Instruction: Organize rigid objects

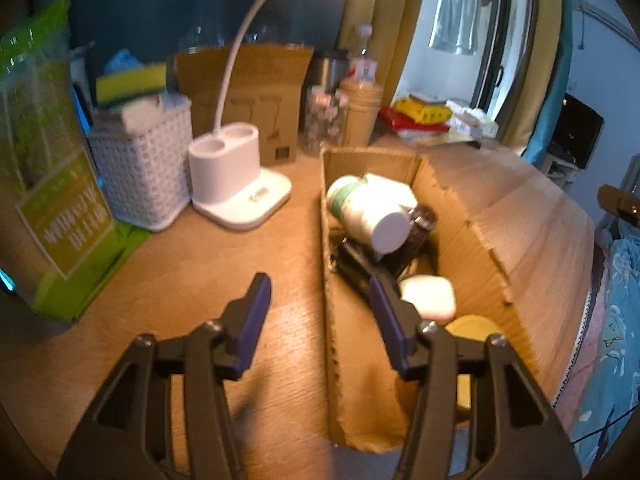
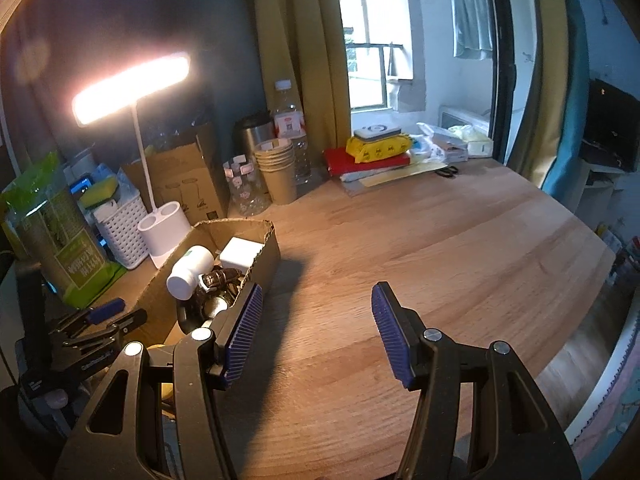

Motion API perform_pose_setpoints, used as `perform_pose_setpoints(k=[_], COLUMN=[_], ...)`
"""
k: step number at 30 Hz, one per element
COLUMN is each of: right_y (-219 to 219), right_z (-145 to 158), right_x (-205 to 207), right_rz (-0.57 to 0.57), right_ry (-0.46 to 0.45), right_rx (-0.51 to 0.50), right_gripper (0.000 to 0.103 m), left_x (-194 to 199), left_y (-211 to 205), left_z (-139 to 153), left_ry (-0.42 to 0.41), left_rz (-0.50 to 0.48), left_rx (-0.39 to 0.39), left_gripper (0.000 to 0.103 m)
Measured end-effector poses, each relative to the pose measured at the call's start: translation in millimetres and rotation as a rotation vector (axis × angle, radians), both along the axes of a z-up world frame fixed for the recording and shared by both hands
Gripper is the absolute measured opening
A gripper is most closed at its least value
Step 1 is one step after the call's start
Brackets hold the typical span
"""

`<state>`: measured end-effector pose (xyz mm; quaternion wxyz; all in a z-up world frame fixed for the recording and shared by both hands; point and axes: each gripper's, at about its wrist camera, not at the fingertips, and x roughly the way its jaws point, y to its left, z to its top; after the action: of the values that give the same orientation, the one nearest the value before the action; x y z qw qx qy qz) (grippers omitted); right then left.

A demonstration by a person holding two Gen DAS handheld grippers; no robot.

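An open cardboard box stands on the wooden table; it also shows in the right wrist view. It holds a white bottle with a green band, a dark brown bottle, a black object, a white soap-like case and a yellow lid. My left gripper is open and empty, straddling the box's left wall near its front. My right gripper is open and empty over bare table, right of the box. The left gripper shows in the right wrist view.
A white desk lamp base, a white woven basket with a sponge, a green package, a cardboard carton, paper cups, bottles and a pile of red and yellow packs line the table's back.
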<state>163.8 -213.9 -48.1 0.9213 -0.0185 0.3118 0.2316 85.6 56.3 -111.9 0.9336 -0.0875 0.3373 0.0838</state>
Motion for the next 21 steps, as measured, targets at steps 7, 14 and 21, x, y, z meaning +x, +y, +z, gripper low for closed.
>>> perform_pose_setpoints(k=[7, 14, 21], right_y=[-11, -22, -31], right_z=[13, 32, 52], right_x=[-20, -48, -84], right_rz=[-0.034, -0.065, -0.098], right_ry=[-0.033, -0.096, -0.169], right_rx=[0.009, 0.019, 0.025], right_gripper=[0.06, 0.06, 0.06], left_x=[-23, -46, -68], left_y=[-18, -41, -59], left_z=[38, 76, 102], left_ry=[-0.1, -0.184, -0.253], left_rz=[-0.032, -0.086, -0.119], left_rx=[0.034, 0.067, 0.073], left_gripper=[0.08, 0.092, 0.095])
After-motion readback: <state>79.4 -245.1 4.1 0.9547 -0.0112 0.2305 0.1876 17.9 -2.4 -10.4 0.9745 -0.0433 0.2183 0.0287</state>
